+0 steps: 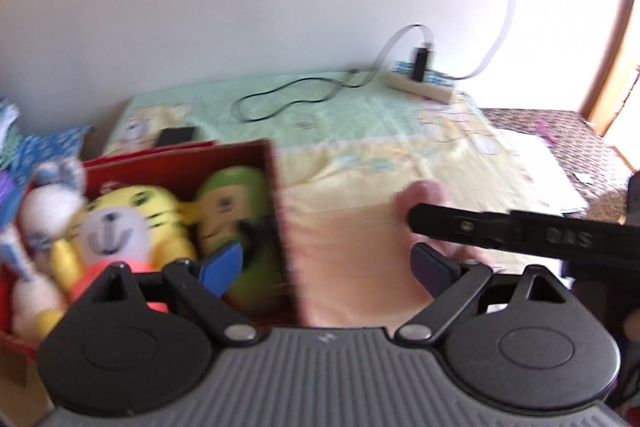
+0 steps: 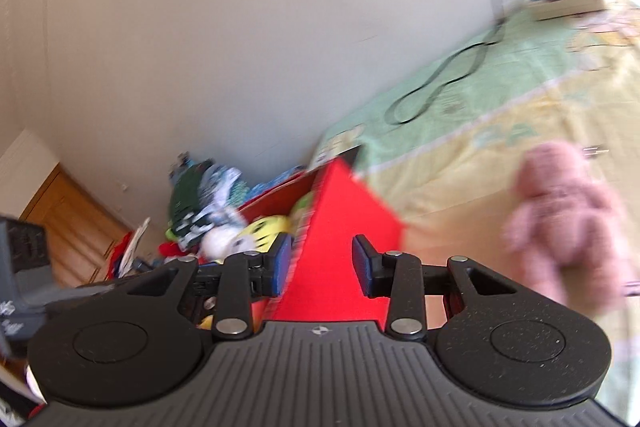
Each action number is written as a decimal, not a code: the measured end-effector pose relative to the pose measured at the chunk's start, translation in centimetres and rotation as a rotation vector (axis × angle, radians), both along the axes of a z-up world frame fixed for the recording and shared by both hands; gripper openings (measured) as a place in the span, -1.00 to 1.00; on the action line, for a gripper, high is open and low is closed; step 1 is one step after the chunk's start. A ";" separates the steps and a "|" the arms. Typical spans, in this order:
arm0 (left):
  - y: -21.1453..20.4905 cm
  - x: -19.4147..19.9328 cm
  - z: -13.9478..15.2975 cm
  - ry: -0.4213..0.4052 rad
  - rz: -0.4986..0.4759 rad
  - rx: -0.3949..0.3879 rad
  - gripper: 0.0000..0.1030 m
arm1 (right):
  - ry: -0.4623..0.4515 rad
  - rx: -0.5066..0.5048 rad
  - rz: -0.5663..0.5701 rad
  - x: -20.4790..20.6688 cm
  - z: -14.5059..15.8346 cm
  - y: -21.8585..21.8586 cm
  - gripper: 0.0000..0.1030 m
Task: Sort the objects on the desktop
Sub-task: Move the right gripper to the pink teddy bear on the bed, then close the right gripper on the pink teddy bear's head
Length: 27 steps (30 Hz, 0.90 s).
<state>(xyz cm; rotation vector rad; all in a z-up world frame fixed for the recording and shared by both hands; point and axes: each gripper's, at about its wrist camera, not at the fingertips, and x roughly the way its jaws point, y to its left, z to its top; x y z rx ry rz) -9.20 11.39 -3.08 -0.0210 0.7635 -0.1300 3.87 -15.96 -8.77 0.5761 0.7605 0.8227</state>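
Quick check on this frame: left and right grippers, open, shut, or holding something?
Left gripper: open, nothing held; its jaws straddle the red box wall.
Right gripper: partly open, nothing held; red box behind.

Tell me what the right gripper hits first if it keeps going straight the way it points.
Most likely the red box: its outer wall fills the gap ahead of the right gripper, whose open jaws hold nothing. Blur makes the depth uncertain.
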 end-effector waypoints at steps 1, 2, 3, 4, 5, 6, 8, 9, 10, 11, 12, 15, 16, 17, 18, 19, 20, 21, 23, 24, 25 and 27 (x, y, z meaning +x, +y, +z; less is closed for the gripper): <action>-1.2 0.3 -0.1 -0.007 -0.031 -0.002 0.82 | 0.005 -0.007 -0.027 0.4 -0.1 -1.1 -0.26; -2.3 0.7 -0.3 -0.009 -0.061 -0.002 0.85 | 0.010 -0.016 -0.055 0.7 -0.3 -2.0 -0.26; -3.3 1.3 -0.7 -0.005 -0.085 -0.008 0.85 | 0.016 -0.027 -0.081 1.1 -0.5 -2.9 -0.26; -4.2 1.8 -1.2 0.002 -0.106 -0.020 0.85 | 0.025 -0.039 -0.106 1.5 -0.8 -3.7 -0.26; -5.0 2.5 -1.8 0.018 -0.123 -0.036 0.85 | 0.034 -0.054 -0.129 2.0 -1.0 -4.5 -0.25; -5.7 3.3 -2.5 0.037 -0.132 -0.054 0.85 | 0.043 -0.077 -0.152 2.4 -1.3 -5.1 -0.25; -6.9 4.9 -4.2 0.072 -0.140 -0.084 0.84 | 0.066 -0.125 -0.183 3.3 -2.1 -6.2 -0.22; -7.3 5.7 -5.0 0.091 -0.134 -0.085 0.82 | 0.080 -0.137 -0.196 3.7 -2.5 -6.7 -0.20; -7.8 6.4 -5.8 0.107 -0.131 -0.084 0.81 | 0.096 -0.139 -0.204 4.1 -2.9 -7.2 -0.15; -8.0 7.1 -6.6 0.123 -0.133 -0.086 0.80 | 0.113 -0.137 -0.207 4.5 -3.4 -7.7 -0.13; -8.2 7.8 -7.4 0.144 -0.125 -0.090 0.80 | 0.128 -0.137 -0.206 4.8 -3.9 -8.0 -0.12; -8.4 9.6 -9.3 0.203 -0.117 -0.112 0.79 | 0.167 -0.147 -0.212 5.7 -5.0 -8.6 0.00; -8.5 10.0 -9.6 0.215 -0.116 -0.117 0.78 | 0.179 -0.148 -0.214 6.1 -5.4 -8.7 0.00; -8.7 10.2 -9.9 0.220 -0.118 -0.120 0.78 | 0.190 -0.146 -0.213 6.6 -5.8 -8.7 0.00; -8.8 10.4 -10.1 0.223 -0.120 -0.122 0.78 | 0.202 -0.143 -0.213 7.0 -6.2 -8.8 0.00; -8.9 10.6 -10.2 0.226 -0.124 -0.122 0.78 | 0.213 -0.139 -0.212 7.5 -6.6 -8.8 0.00; -9.0 10.8 -10.3 0.228 -0.128 -0.121 0.78 | 0.225 -0.133 -0.208 7.9 -7.0 -8.8 0.00; -9.2 11.1 -10.4 0.229 -0.133 -0.118 0.78 | 0.235 -0.127 -0.204 8.3 -7.3 -8.8 0.00; -9.4 11.5 -10.6 0.232 -0.142 -0.109 0.76 | 0.250 -0.104 -0.182 8.8 -7.8 -8.5 0.00; -9.4 11.7 -10.8 0.236 -0.145 -0.110 0.75 | 0.256 -0.095 -0.167 9.0 -8.0 -8.4 0.00; -9.4 11.9 -10.9 0.243 -0.148 -0.113 0.73 | 0.260 -0.090 -0.152 9.2 -8.2 -8.1 0.00; -9.3 12.3 -11.3 0.260 -0.151 -0.118 0.67 | 0.264 -0.093 -0.135 9.5 -8.5 -7.6 0.00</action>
